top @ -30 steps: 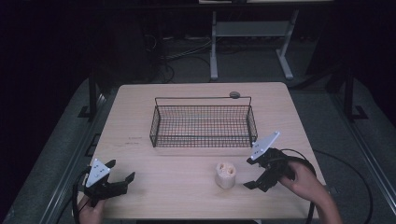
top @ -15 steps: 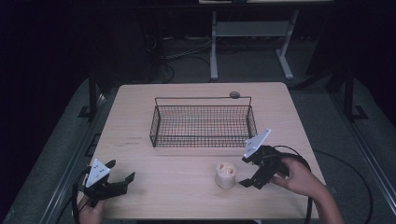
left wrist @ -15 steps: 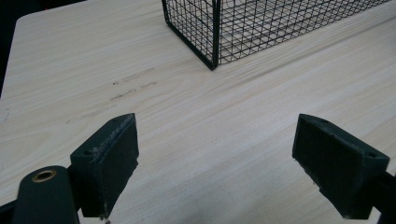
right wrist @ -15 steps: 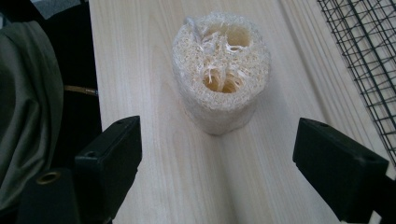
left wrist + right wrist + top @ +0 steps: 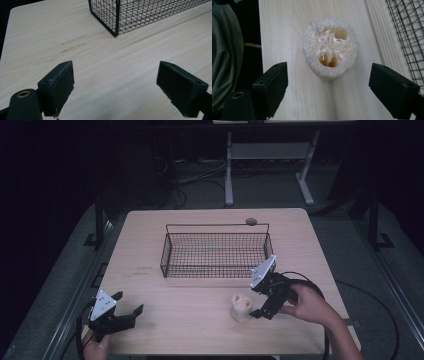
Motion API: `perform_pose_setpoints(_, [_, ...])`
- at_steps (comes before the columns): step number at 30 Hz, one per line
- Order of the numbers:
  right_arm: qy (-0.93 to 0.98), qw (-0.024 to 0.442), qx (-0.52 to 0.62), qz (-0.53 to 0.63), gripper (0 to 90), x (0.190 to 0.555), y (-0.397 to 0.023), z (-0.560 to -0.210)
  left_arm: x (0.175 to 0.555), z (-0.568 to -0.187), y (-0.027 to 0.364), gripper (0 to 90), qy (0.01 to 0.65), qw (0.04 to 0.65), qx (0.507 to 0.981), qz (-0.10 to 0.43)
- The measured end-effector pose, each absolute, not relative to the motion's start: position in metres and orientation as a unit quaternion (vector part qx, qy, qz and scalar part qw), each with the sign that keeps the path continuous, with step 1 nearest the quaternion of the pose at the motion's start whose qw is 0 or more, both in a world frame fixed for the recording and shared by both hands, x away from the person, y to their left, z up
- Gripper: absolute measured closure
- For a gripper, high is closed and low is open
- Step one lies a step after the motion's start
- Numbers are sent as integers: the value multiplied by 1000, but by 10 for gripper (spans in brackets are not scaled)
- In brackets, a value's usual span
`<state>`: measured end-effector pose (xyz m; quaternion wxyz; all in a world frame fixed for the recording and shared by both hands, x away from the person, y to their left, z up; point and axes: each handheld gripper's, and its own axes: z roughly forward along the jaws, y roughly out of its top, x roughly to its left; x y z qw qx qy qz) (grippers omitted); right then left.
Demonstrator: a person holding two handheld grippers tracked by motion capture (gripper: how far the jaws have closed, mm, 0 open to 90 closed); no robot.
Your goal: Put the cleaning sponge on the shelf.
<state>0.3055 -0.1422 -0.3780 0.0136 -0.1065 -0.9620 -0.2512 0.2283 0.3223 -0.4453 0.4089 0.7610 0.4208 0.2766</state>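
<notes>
The loofah piece (image 5: pixel 241 306) stands upright near the counter's (image 5: pixel 200 320) front edge, just ahead of the right gripper (image 5: pixel 260 302), whose jaws gape wide either side of it, untouching. The left gripper (image 5: pixel 127 307) rests open-jawed at the front-left corner.

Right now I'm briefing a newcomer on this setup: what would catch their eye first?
Probably the pale loofah piece standing upright near the table's front edge, with the right gripper open right beside it, jaws either side but apart from it. Behind stands the black wire basket, mid-table. The left gripper rests open at the front left corner.
</notes>
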Motion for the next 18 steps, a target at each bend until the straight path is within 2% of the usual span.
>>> perform_pose_setpoints(18, [-968,21,-85,-234,153,314,-118,-377,229,-445,324,137,422,411,759,277])
